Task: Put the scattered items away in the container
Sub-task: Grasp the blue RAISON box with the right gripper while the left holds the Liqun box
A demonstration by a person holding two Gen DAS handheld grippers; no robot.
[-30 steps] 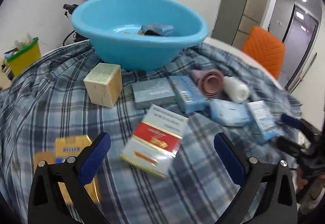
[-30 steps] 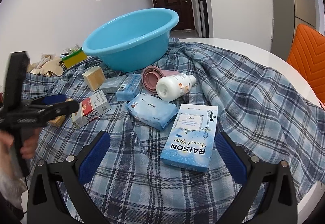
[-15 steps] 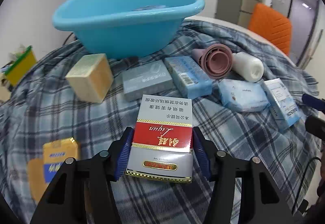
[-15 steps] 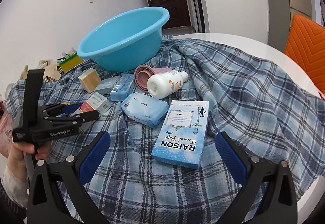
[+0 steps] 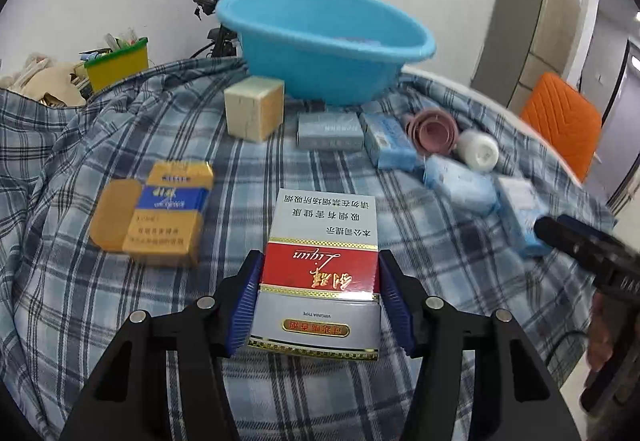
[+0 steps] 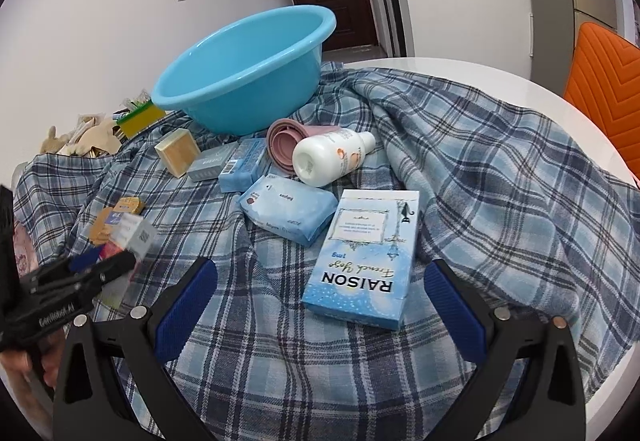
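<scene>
In the left wrist view the left gripper (image 5: 318, 301) sits at lower centre with its blue pads pressed against both sides of a red-and-white carton (image 5: 322, 261), so the jaws are clamped on it; the carton's far end points up the frame toward the basin (image 5: 324, 45), which stands at upper centre on the plaid cloth (image 5: 60, 169). Left of the carton lies a yellow pack (image 5: 166, 215); above that, just below the basin's left side, a beige box (image 5: 254, 109); a grey box (image 5: 328, 129) and a blue box (image 5: 386, 139) lie side by side below the basin, with pink cups (image 5: 432, 129) and a white bottle (image 5: 478, 149) to their right.

In the right wrist view the right gripper (image 6: 320, 305) spreads wide across the lower frame (nothing between its pads); just above it lies a RAISON box (image 6: 366, 253), touching a tissue pack (image 6: 288, 211) on its upper left; the left gripper shows blurred at the lower left edge.
</scene>
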